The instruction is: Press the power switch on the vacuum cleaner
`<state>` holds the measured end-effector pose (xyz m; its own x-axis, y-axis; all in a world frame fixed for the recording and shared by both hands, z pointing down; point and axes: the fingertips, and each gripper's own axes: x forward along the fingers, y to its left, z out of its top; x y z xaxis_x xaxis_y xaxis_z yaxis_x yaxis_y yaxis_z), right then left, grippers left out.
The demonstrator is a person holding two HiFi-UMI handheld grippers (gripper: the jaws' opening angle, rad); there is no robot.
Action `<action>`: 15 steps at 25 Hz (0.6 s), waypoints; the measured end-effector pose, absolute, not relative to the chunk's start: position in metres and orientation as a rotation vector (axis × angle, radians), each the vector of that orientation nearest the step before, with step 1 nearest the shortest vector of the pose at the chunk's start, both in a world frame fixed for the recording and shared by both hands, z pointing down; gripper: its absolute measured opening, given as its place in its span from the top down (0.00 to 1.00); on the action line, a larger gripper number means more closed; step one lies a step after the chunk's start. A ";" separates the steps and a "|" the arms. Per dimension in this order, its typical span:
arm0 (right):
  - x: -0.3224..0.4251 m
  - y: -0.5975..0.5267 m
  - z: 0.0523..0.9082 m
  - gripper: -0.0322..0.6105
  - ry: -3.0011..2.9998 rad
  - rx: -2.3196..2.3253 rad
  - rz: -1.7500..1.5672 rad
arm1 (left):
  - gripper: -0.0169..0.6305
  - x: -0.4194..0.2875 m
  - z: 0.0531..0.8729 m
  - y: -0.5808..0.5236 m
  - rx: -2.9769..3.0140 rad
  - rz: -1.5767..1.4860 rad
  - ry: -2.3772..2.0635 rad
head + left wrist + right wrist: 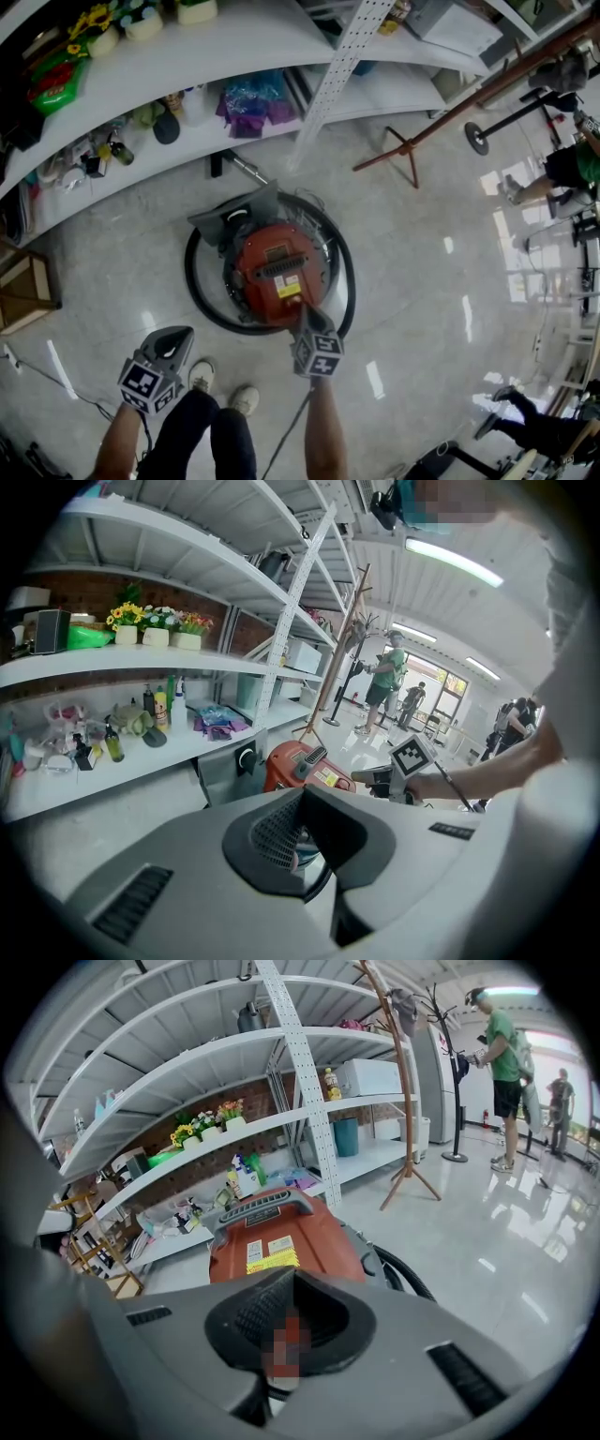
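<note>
We bring the right gripper (pixel 302 311), fingers pressed together, to the red vacuum cleaner (pixel 272 255) — next, a firm downward push on its switch (left gripper (pixel 174 339) idle, fingers also together).

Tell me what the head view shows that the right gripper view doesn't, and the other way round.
Only the head view: the black hose making a full ring round the vacuum cleaner, the person's shoes, and the left gripper beside them. Only the right gripper view: the brick wall behind the shelves and a white box on one shelf. Both: the vacuum cleaner's yellow label, the shelves, the flower pots.
</note>
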<state>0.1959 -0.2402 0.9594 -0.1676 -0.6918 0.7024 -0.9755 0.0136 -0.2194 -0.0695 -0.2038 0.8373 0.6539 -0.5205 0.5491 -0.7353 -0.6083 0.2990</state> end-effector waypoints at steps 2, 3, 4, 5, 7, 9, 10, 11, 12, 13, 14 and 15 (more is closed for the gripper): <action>0.197 -0.240 0.951 0.94 -1.920 1.717 0.950 | 0.96 -0.066 0.833 -0.203 2.376 0.562 -0.971; 0.198 -0.239 0.947 0.94 -1.926 1.720 0.949 | 0.96 -0.064 0.830 -0.203 2.381 0.561 -0.969; 0.198 -0.237 0.943 0.94 -1.929 1.723 0.949 | 0.96 -0.063 0.826 -0.203 2.384 0.559 -0.970; 0.200 -0.236 0.939 0.94 -1.930 1.725 0.950 | 0.96 -0.061 0.822 -0.204 2.387 0.556 -0.971; 0.202 -0.233 0.929 0.94 -1.929 1.731 0.952 | 0.96 -0.058 0.811 -0.205 2.397 0.547 -0.972; 0.204 -0.228 0.920 0.94 -1.925 1.737 0.954 | 0.96 -0.055 0.801 -0.206 2.411 0.538 -0.971; 0.205 -0.226 0.916 0.94 -1.925 1.742 0.952 | 0.96 -0.053 0.797 -0.207 2.419 0.535 -0.970; 0.206 -0.224 0.912 0.94 -1.926 1.748 0.948 | 0.96 -0.051 0.792 -0.207 2.428 0.532 -0.966; 0.207 -0.222 0.907 0.94 -1.930 1.754 0.945 | 0.96 -0.049 0.787 -0.207 2.436 0.529 -0.962; 0.207 -0.220 0.901 0.94 -1.934 1.758 0.944 | 0.96 -0.047 0.781 -0.206 2.443 0.525 -0.957; 0.206 -0.217 0.895 0.94 -1.935 1.759 0.944 | 0.96 -0.045 0.776 -0.205 2.449 0.521 -0.954; 0.206 -0.214 0.890 0.94 -1.936 1.762 0.942 | 0.96 -0.044 0.770 -0.204 2.453 0.517 -0.951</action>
<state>0.2065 -0.2135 0.8900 -0.1596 -0.7341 0.6600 -0.9723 0.0014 -0.2337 -0.0435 -0.2037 0.7705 0.6911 -0.5295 0.4920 -0.7009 -0.6573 0.2771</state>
